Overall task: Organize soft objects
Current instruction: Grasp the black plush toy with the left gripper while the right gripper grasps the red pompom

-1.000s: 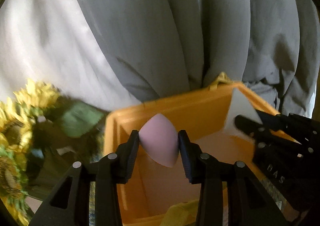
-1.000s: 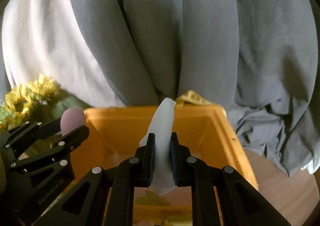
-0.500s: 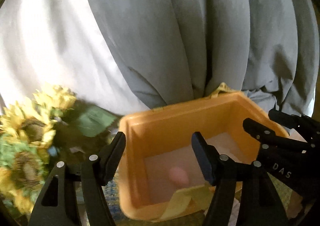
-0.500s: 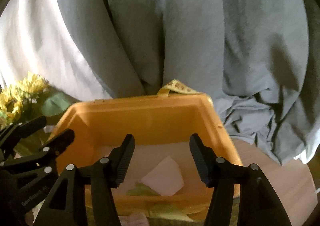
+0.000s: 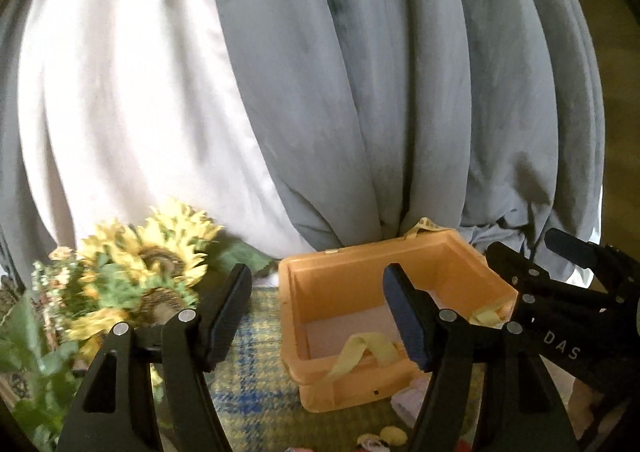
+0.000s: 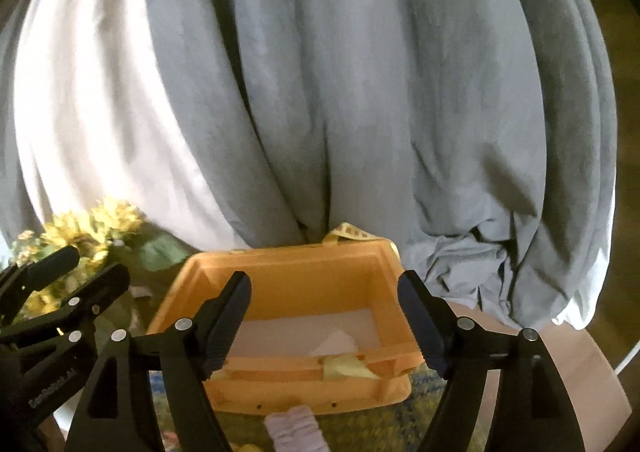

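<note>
Our left gripper [image 5: 316, 306]: jaws apart, nothing between them. Right gripper [image 6: 324, 316]: jaws opening, also empty. Nearest us on the plaid cloth [image 5: 248, 392], a ribbed lilac fabric piece [image 6: 294, 430] lies just in front of the bin's near wall. The orange plastic bin [image 6: 288, 384] is square, smooth-walled, with a pale floor. Inside it we see a white soft piece [image 6: 336, 342] near the front wall, right of middle, beside a yellow strap [image 6: 344, 368]. Left of the bin, fake sunflowers [image 5: 152, 256]. Behind everything, grey and white drapes [image 6: 320, 92] hang in folds.
</note>
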Demonstrator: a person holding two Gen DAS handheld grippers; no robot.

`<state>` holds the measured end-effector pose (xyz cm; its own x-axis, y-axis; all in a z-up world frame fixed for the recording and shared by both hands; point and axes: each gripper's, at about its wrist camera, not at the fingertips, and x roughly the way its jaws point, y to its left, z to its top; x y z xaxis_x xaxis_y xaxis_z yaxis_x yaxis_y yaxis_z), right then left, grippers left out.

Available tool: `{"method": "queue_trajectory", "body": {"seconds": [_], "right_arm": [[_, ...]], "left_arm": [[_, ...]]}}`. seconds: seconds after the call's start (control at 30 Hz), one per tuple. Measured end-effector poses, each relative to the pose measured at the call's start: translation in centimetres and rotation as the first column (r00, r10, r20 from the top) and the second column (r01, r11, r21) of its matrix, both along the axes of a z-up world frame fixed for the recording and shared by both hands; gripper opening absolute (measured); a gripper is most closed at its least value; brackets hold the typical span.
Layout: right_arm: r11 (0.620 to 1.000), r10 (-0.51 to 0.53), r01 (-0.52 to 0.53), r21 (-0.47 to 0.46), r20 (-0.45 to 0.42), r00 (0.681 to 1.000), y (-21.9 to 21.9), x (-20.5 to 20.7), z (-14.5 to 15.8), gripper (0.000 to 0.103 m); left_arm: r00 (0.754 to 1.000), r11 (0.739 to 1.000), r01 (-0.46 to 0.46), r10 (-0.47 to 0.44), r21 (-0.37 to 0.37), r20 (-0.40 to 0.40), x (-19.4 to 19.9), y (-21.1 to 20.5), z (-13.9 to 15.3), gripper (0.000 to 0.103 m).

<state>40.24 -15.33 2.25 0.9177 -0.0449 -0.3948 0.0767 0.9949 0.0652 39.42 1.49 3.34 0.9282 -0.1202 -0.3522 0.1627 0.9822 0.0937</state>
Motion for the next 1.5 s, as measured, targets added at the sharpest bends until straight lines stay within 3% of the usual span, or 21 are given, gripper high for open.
{"method": "queue_trajectory", "body": {"seconds": [0.27, 0.57, 1.07, 1.5], "right_arm": [[0.999, 0.027, -0.026, -0.025, 0.063, 0.998, 1.3, -4.7, 1.7, 0.079], [1.000, 0.021, -0.019, -0.023, 0.084, 0.996, 1.7, -9.6, 1.2, 0.079], [1.000, -0.019, 0.019, 0.011, -0.004, 1.000, 1.8, -14.7, -2.7, 0.079], [1.000, 0.021, -0.018, 0.022, -0.105, 0.994, 1.6, -14.1, -7.3, 0.079]], "left_arm": [[0.999, 0.999, -0.027, 0.028, -0.036, 0.030, -5.1, 1.3, 1.0, 0.067], [1.000, 0.999, -0.018, 0.019, -0.046, 0.008, -9.8, 1.8, -0.3, 0.067], [0.997, 0.999, 0.026, -0.029, -0.046, -0.075, -14.1, 1.6, -4.6, 0.067], [0.986, 1.000, 0.009, -0.012, -0.016, -0.167, -13.7, 1.3, -9.5, 0.067]]}}
